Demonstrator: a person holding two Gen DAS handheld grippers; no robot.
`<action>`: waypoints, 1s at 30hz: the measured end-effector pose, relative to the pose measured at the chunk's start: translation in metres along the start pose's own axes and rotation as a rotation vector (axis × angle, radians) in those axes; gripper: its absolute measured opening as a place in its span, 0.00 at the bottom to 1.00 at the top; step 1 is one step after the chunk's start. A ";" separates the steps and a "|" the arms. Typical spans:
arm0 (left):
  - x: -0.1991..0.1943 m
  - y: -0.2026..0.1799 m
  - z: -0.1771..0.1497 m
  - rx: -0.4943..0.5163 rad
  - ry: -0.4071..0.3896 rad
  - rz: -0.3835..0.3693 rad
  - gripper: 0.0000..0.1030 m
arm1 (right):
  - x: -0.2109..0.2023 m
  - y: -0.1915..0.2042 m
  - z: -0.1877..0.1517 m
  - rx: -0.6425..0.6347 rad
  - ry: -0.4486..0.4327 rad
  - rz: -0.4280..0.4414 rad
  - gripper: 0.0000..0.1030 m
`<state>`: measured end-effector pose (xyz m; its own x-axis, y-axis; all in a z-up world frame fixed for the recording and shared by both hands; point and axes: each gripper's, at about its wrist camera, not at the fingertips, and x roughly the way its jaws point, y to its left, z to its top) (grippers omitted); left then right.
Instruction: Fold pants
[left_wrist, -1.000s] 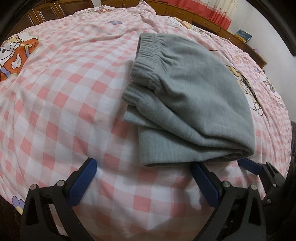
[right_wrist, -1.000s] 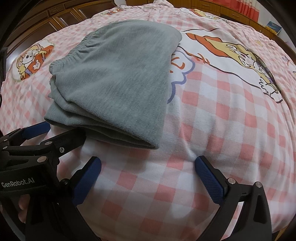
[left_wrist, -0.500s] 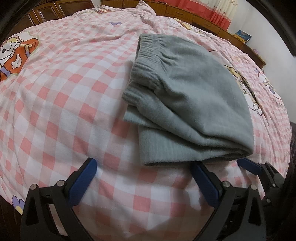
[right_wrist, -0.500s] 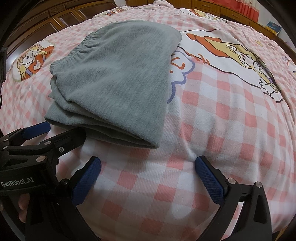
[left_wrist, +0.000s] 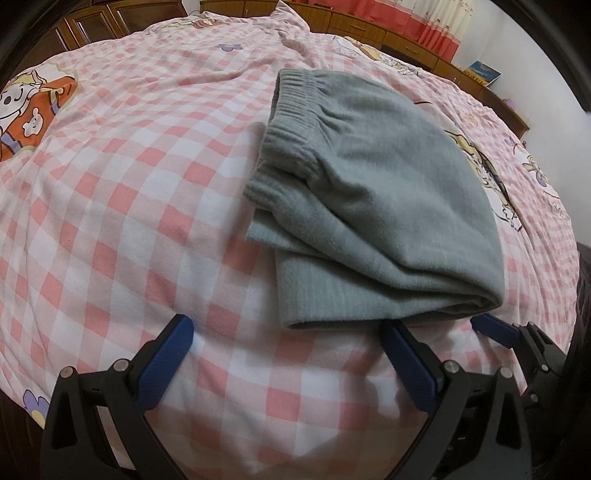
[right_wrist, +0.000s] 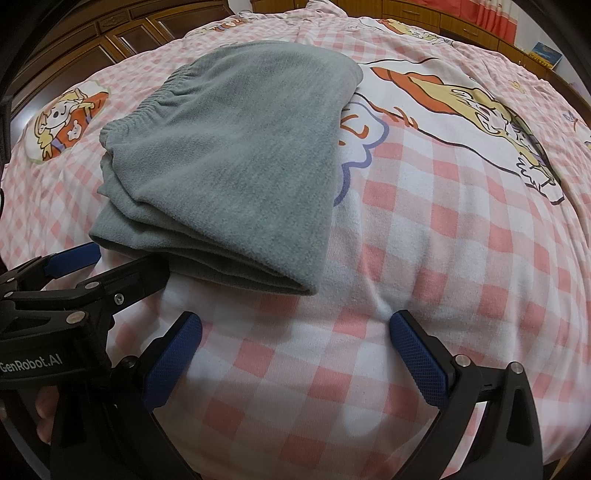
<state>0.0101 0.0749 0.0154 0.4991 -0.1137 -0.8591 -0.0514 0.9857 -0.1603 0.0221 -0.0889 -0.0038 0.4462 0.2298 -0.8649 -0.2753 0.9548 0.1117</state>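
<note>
Grey fleece pants (left_wrist: 373, 206) lie folded into a compact stack on the pink checked bedsheet (left_wrist: 122, 206), elastic waistband toward the far side. In the right wrist view the same pants (right_wrist: 236, 162) sit left of centre. My left gripper (left_wrist: 288, 354) is open just short of the stack's near edge, its right pad by the fold. My right gripper (right_wrist: 295, 350) is open over bare sheet, nothing between its fingers, below the stack's near corner. The left gripper (right_wrist: 74, 273) shows at the right wrist view's left edge, touching the pants' near edge.
Cartoon prints mark the bedsheet (right_wrist: 472, 110). Wooden cabinets (right_wrist: 110, 40) stand behind the bed on the left, a low wooden ledge with red curtains (left_wrist: 424, 26) at the back. A blue book (left_wrist: 484, 70) lies on the ledge. A hand (right_wrist: 44, 410) holds the left gripper.
</note>
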 end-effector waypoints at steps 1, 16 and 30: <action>0.000 0.000 0.000 -0.001 0.000 0.000 0.99 | 0.000 0.000 0.000 0.000 0.000 0.000 1.00; -0.002 -0.001 -0.003 0.004 -0.003 -0.001 0.99 | 0.000 0.000 0.000 0.001 -0.001 0.001 1.00; -0.002 0.000 -0.003 0.002 -0.001 -0.002 0.99 | 0.000 0.000 -0.001 0.001 -0.002 0.001 1.00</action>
<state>0.0067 0.0748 0.0157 0.5001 -0.1151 -0.8583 -0.0488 0.9858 -0.1606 0.0212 -0.0895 -0.0041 0.4481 0.2312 -0.8636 -0.2746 0.9549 0.1131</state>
